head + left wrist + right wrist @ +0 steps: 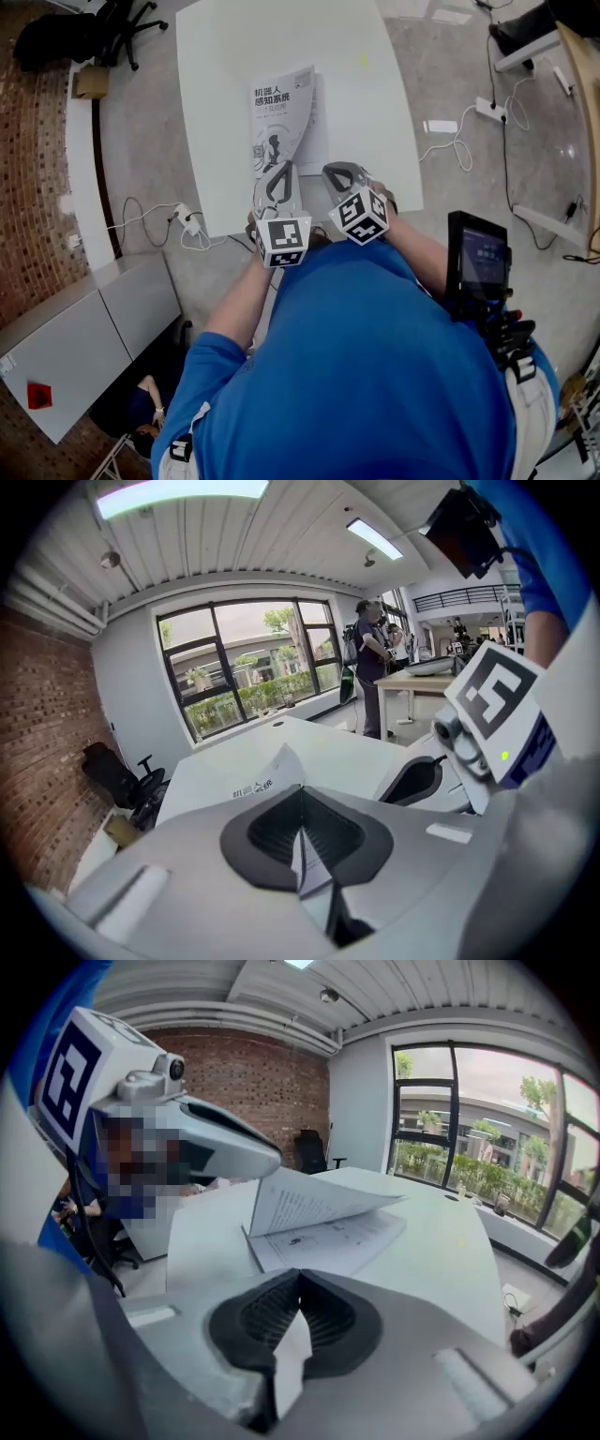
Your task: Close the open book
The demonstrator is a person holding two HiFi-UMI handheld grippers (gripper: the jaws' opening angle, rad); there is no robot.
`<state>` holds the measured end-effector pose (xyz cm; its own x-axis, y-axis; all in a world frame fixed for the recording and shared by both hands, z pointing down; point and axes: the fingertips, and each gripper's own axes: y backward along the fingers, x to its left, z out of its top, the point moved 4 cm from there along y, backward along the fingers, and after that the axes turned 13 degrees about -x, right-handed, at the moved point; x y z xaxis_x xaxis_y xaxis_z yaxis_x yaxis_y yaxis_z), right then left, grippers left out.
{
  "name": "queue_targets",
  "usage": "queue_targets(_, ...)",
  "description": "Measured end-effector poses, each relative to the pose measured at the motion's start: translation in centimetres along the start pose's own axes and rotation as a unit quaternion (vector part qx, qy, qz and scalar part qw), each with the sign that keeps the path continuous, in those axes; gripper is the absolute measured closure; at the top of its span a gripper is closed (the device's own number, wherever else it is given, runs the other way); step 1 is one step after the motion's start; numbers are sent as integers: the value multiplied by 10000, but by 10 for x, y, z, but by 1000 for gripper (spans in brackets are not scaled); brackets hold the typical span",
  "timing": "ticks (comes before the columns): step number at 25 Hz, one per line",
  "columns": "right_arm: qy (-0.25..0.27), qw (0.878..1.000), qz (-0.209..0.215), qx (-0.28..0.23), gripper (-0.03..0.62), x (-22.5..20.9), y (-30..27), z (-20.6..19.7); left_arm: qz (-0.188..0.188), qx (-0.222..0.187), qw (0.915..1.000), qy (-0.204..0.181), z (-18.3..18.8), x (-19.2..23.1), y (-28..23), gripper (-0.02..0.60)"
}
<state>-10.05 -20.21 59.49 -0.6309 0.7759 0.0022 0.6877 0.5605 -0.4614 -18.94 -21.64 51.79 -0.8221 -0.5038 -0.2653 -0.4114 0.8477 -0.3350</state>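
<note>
The book [286,112] lies on the white table [225,56] with its printed cover raised off the pages like a tent. My left gripper [279,180] is shut on the near edge of that cover and holds it up. In the left gripper view the shut gripper [302,794] meets just before the lifted cover [262,775]. In the right gripper view the book [328,1213] shows open pages under the cover. My right gripper [339,174] hangs over the table's near edge, right of the book. It is shut [298,1277] and holds nothing.
A power strip [492,111] and cables lie on the floor to the right. An office chair [122,28] and a cardboard box [91,82] stand at the far left. A grey cabinet [75,347] is near left. A person [370,658] stands beyond the table.
</note>
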Motion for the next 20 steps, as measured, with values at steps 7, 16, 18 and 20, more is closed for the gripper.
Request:
queue_targets(7,263,9977,222,584,591,11,-26,-15,425,-87,9983,385,-2,37,20,572)
queue_targets(16,362,9952,258,875,591,5,-28,-17,912,50,9934,687,-22,74,39,572)
queue_targets(18,374,9946,252,938,591,4,-28,-19,973,75,9926,721,-27,78,40,572)
queue_targets(20,382,9941,250,984,591,2,-28,-22,1034,95,9916,767,-31,81,40,572)
